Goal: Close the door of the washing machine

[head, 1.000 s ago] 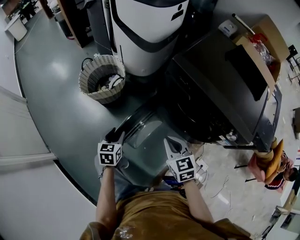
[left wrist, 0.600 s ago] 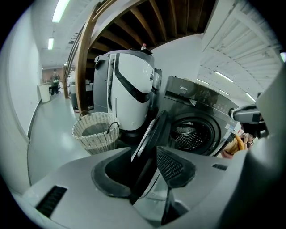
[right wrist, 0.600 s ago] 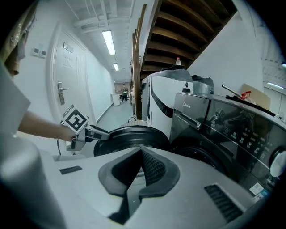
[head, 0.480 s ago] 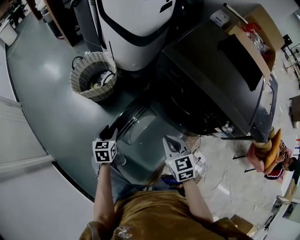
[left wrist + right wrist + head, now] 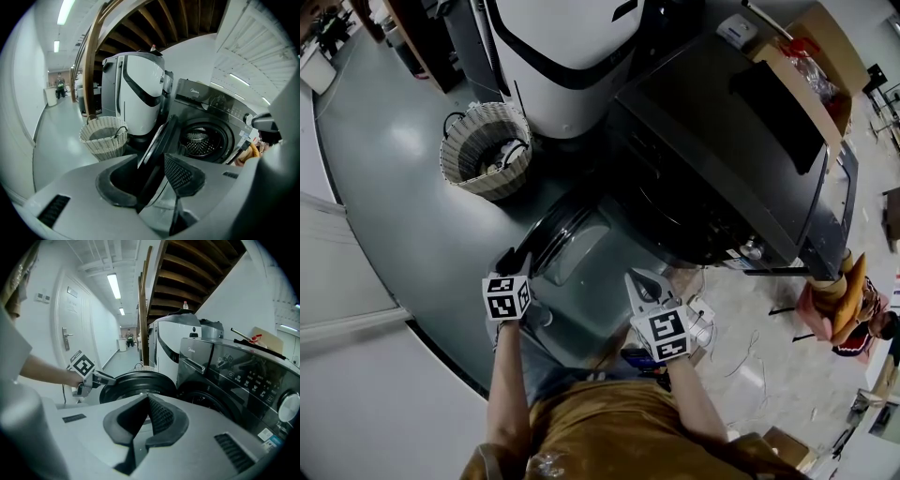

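- Left hand-held gripper (image 5: 512, 262) is clamped on the rim of the door (image 5: 577, 246), lower left of centre. It has crept slightly up-frame, so the swing toward the washing machine (image 5: 722, 159) seems barely begun.
- Right hand-held gripper (image 5: 645, 281): jaws together, empty.
- Count: two hand-held grippers, one door, one washing machine, one wicker basket (image 5: 483, 150).

Dark washing machine (image 5: 722, 141) filled the frame's 1 o'clock. Its round door (image 5: 572, 246) stood swung open toward 7 o'clock. The left gripper (image 5: 512, 260) sat at the door's rim, at its 8 o'clock. The right gripper (image 5: 641, 279) hung at the door's 4 o'clock, apart from it. A wicker basket (image 5: 485, 150) stood at the door's 11 o'clock.
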Available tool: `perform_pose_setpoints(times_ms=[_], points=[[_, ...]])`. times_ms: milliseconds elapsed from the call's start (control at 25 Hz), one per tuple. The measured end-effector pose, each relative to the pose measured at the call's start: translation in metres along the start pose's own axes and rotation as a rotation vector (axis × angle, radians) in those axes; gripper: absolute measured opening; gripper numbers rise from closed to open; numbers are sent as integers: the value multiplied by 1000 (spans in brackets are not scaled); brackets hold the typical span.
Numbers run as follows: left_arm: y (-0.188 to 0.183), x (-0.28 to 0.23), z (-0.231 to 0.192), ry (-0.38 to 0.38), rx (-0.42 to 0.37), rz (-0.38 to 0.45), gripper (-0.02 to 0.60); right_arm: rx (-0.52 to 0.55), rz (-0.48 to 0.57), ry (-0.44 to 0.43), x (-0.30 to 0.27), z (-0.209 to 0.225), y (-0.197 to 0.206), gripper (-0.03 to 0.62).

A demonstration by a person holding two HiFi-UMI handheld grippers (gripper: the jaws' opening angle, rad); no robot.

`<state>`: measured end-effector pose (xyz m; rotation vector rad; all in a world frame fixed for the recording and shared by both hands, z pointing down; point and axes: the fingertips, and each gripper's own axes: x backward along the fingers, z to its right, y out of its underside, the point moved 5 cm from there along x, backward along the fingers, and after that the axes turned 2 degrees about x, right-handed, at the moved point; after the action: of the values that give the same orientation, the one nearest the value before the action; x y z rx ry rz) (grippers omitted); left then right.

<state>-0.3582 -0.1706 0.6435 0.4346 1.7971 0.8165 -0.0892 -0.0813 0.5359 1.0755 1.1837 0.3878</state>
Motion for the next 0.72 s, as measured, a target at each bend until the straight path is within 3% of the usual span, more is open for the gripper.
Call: perform_pose_setpoints(times_ms=[720], points=[[16, 6, 35, -21, 18, -52, 187, -38, 27, 19, 41, 25, 14, 12]])
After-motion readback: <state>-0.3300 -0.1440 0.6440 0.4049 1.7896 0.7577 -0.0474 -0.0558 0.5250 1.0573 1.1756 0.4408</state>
